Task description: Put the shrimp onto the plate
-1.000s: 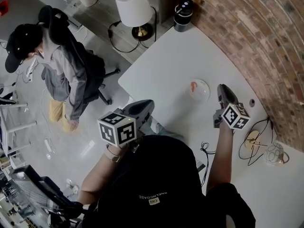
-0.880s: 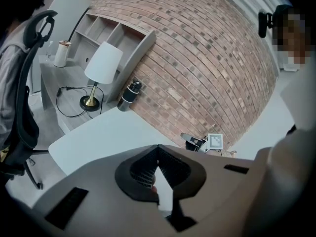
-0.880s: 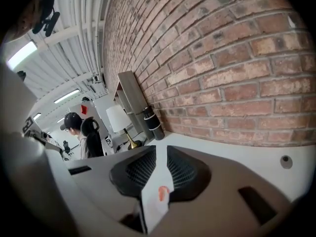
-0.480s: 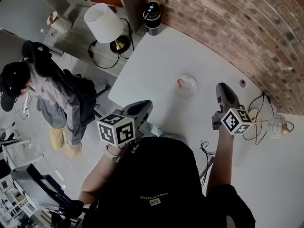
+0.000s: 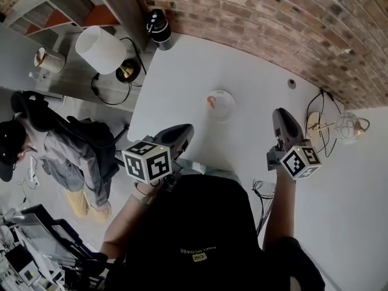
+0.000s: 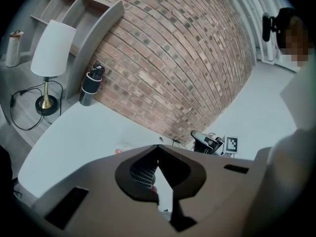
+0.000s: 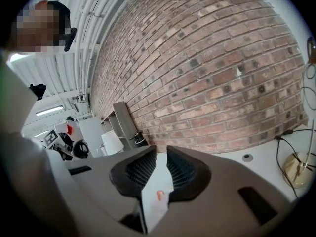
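Note:
A small clear plate [image 5: 222, 107] lies mid-table on the white table [image 5: 200, 65], with the pink shrimp [image 5: 211, 100] on its left part. My right gripper [image 5: 280, 119] hovers to the right of the plate, well apart from it, its jaws a narrow slit apart and empty. Through that slit the shrimp [image 7: 159, 195] shows far off. My left gripper [image 5: 179, 137] sits at the table's near edge, below and left of the plate, jaw tips touching with nothing between them [image 6: 158, 148]. The plate [image 6: 122, 148] peeks over its left jaw.
A brick wall [image 5: 273, 17] borders the table's far side. A black cylinder [image 5: 159, 26] stands at the far left corner; a cable hole [image 5: 291, 83], cables and a wire ornament [image 5: 349, 126] lie at right. A lamp [image 5: 100, 48] and a person [image 5: 54, 144] are left, off the table.
The head view has swung, so the table sits further left in it. My right gripper has drawn away from the plate to the right. The shrimp stays on the plate; the left gripper holds still.

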Demonstrator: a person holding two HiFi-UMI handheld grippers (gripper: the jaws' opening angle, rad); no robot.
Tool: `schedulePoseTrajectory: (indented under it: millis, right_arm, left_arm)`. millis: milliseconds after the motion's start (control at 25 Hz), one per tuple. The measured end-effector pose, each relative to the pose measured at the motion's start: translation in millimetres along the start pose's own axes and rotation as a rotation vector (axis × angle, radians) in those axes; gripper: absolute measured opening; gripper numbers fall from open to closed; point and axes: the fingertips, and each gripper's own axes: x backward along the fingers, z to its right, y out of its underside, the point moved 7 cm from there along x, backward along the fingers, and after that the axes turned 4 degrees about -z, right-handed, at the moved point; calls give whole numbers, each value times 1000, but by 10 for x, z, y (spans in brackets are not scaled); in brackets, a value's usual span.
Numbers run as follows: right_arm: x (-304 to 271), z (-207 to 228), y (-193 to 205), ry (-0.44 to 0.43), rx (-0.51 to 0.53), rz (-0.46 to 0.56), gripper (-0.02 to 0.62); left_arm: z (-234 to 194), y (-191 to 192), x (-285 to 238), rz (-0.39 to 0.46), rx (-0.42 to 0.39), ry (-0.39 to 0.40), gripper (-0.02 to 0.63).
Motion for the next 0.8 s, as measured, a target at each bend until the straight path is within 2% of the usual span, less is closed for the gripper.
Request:
schedulePoseTrajectory:
  millis: [800]
  right_arm:
    - [749, -139, 229, 150, -93, 81, 53]
  left_arm:
    - [145, -130, -332, -120, -90, 125, 3]
